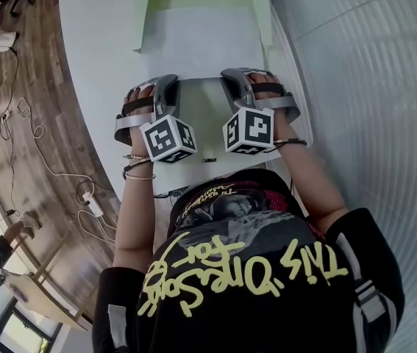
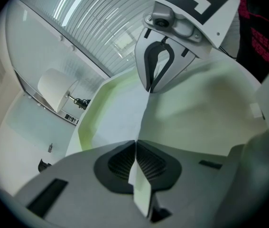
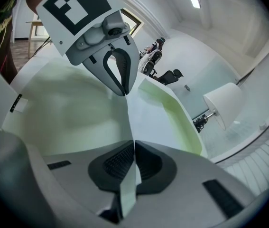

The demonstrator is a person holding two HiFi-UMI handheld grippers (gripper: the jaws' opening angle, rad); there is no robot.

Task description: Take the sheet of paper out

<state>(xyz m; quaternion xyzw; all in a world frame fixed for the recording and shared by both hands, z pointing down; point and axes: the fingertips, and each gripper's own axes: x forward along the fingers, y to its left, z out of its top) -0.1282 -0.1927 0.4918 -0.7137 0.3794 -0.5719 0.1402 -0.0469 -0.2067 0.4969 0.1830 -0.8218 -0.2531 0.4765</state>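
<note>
The left gripper is clamped on the left edge of the raised folder cover, and the right gripper is clamped on its right edge. The white table bears the pale green folder, which lies open ahead of the person. The white sheet of paper lies inside the folder on its back leaf, just beyond both grippers.

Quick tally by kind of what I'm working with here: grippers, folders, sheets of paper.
Grippers: 2, the left gripper and the right gripper
Green folder: 1
White sheet of paper: 1
Total: 4
</note>
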